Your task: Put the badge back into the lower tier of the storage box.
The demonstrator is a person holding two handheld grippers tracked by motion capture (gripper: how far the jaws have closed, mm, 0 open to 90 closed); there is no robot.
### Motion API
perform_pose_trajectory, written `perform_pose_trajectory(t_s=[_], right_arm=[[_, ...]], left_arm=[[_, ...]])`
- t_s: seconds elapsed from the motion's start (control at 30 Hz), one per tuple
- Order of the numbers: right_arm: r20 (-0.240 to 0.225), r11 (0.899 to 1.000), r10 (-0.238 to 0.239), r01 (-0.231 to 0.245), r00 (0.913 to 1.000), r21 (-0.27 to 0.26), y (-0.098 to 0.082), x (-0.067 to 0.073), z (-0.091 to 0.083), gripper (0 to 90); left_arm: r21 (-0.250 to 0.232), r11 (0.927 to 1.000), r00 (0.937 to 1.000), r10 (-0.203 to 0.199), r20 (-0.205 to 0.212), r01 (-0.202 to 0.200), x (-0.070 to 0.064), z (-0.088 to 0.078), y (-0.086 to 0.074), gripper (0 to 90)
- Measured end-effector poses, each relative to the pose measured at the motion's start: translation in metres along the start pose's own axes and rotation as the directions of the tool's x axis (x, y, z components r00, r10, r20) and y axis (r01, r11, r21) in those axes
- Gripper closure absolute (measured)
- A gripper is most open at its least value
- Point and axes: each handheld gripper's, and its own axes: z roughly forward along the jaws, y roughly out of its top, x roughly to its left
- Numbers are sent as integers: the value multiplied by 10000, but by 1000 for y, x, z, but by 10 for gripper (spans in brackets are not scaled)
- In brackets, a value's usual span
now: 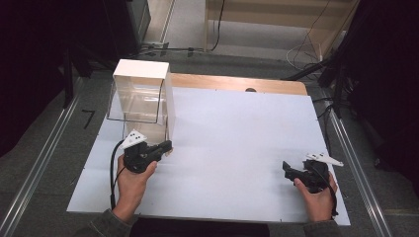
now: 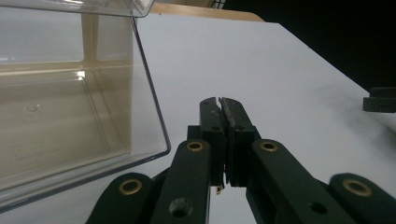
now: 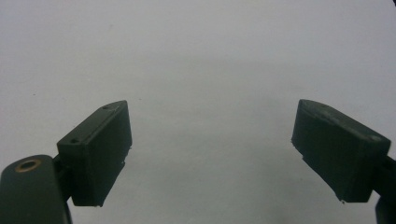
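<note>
Beside the clear box [image 1: 141, 101], on the worktop [image 1: 222, 148], the work is going on. This box is see-through plastic with a white top, and it stands at the far left of the white worktop. Nothing can be seen inside it. In the left claw's own view, the clear box [image 2: 79, 93] is just to the left of the claw tips, close but not touching them.

Right in front of the clear box is the left claw [image 1: 167, 146]. A hand [image 1: 132, 180] holds it from below. Its black tips point toward the box's near corner. The left claw [image 2: 220, 105] is clenched tight, with its two jaws pressed flat together and nothing between them.

Far to the right of the clear box, near the right edge of the worktop, is the right claw [image 1: 285, 168]. Another hand [image 1: 316, 195] holds it. It points left, back toward the box, but it is well apart from it. In its own view, the right claw [image 3: 210, 140] is released, with its two jaws standing wide apart. Just the bare white worktop [image 3: 210, 70] lies between them.
</note>
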Motion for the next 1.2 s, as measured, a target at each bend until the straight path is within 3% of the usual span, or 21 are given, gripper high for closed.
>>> perform_pose_trajectory(t_s=[1.2], right_arm=[[37, 10000, -7, 7, 10000, 9, 0, 0, 0, 108]], left_arm=[[-309, 9991, 9989, -316, -333, 305, 14, -9, 6, 894]])
